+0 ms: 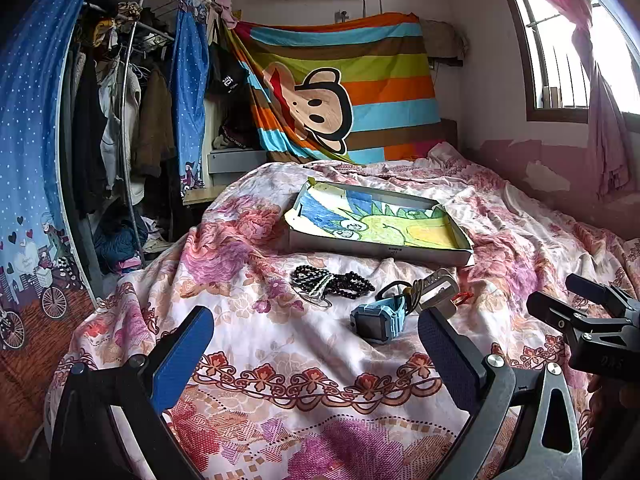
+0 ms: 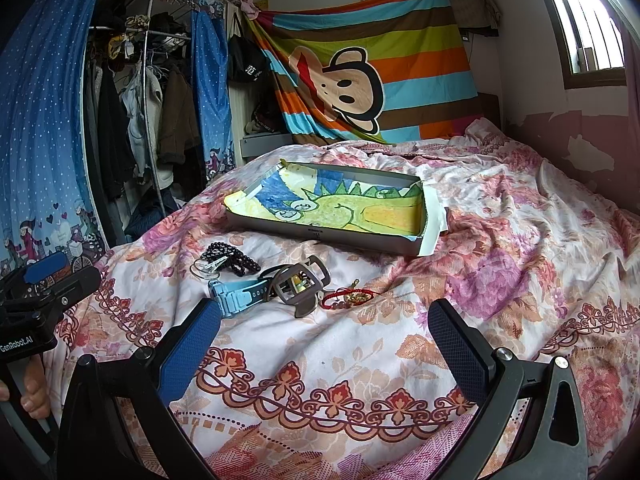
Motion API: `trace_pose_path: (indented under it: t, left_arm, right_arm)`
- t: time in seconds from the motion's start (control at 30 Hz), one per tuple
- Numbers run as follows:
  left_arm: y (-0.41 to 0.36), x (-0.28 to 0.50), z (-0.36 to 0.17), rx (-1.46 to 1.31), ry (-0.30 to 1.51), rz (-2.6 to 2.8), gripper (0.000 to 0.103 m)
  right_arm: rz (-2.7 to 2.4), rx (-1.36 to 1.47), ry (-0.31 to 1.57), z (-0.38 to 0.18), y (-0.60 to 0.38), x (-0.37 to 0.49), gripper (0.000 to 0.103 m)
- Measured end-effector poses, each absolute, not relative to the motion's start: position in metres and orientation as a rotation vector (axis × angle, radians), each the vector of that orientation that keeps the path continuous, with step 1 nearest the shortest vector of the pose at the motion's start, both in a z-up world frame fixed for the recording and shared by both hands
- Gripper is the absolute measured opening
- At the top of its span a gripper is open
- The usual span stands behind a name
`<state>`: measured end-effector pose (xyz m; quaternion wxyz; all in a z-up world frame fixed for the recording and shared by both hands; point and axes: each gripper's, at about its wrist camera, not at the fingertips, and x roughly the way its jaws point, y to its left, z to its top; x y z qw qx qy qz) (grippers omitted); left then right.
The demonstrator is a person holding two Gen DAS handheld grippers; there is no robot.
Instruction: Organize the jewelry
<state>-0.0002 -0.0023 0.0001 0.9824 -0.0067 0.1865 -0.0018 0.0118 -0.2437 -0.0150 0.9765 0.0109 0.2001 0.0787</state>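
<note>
Jewelry lies in a small heap on the floral bedspread: a black bead bracelet (image 1: 332, 280) (image 2: 230, 256) with clear rings, a light blue watch (image 1: 380, 318) (image 2: 236, 294), a grey watch (image 1: 438, 288) (image 2: 300, 284) and a red cord bracelet with a gold charm (image 2: 346, 296). Behind them is a shallow grey box (image 1: 380, 250) (image 2: 320, 236) lined with a crayon drawing. My left gripper (image 1: 316, 336) is open and empty just before the blue watch. My right gripper (image 2: 324, 332) is open and empty in front of the heap.
The bed (image 1: 280, 360) fills the view. A clothes rack with blue curtains (image 1: 120, 120) stands at the left, a striped monkey sheet (image 1: 340, 92) hangs behind, and a window with a pink curtain (image 1: 580, 60) is at the right.
</note>
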Motion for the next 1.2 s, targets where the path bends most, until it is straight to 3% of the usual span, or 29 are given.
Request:
trace_pose_path:
  t: [0.77, 1.2]
  left_arm:
    - [-0.006, 0.002, -0.001, -0.009, 0.386, 0.008, 0.103]
    - [0.017, 0.058, -0.019, -0.073, 0.583, -0.006, 0.103]
  right_arm:
    - [0.141, 0.031, 0.411, -0.017, -0.245, 0.017, 0.102]
    - [0.249, 0.073, 0.629, -0.028, -0.274, 0.069, 0.102]
